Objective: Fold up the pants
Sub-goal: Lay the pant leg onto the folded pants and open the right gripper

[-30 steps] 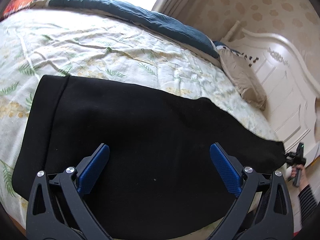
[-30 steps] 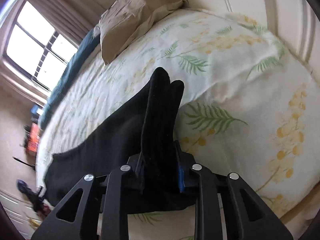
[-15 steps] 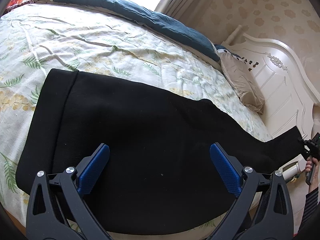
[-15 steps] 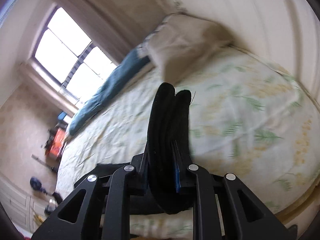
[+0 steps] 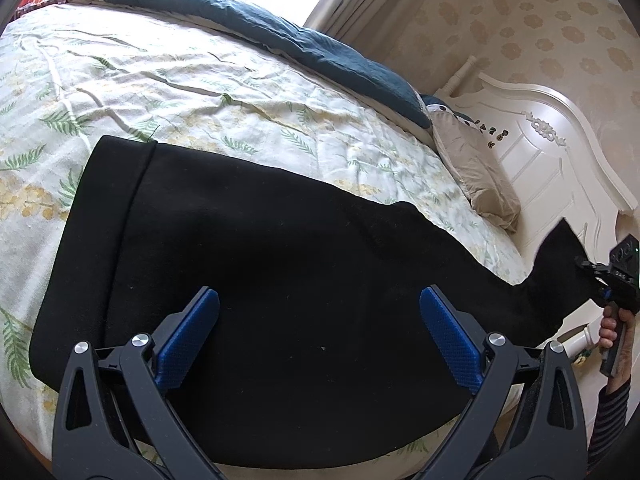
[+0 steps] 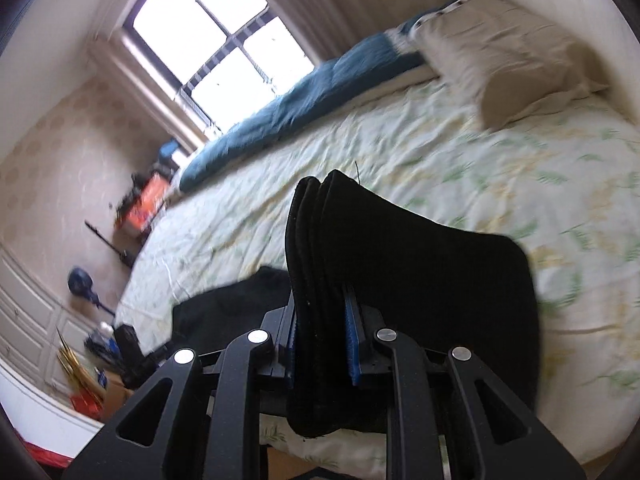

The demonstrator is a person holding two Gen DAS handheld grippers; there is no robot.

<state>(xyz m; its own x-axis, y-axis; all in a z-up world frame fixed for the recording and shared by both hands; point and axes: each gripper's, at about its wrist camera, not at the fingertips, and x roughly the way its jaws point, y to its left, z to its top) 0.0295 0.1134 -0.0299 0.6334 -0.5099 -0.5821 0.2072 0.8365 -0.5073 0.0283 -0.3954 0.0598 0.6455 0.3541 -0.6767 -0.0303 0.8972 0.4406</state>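
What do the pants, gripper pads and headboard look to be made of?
Pants: thick matte black knit, probably fleece; stacked edges look soft and plump.
Left gripper pads: blue rubber or plastic, dotted grip texture.
Headboard: glossy white-painted wood, likely; carved ornament.

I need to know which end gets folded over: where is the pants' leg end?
In the right wrist view the leg end is clamped in the right tool, lifted above the floral bedspread.
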